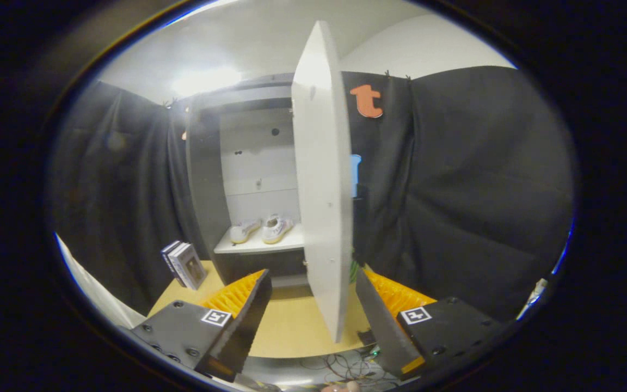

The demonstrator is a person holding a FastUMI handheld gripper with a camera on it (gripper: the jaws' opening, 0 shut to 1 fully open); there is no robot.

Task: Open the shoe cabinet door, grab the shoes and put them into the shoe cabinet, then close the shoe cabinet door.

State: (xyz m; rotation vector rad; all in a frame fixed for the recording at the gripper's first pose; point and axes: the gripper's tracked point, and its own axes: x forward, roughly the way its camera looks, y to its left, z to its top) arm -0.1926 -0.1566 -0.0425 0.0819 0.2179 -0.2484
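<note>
Tongs (313,305) spread, pinching nothing. Door (321,179) stands open, edge-on, its lower near edge between fingers. Shoes (262,230) already on cabinet shelf (259,246), far behind. Judged step: closing. Press door's right face, sweep left steadily, avoid books (183,264) on table (292,321).

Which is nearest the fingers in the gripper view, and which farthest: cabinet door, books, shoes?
Gripper open, holding nothing.
1. Cabinet door: its lower edge stands between the fingers.
2. Books: ahead on the left, upright on the table.
3. Shoes: farthest, on the cabinet shelf.
</note>
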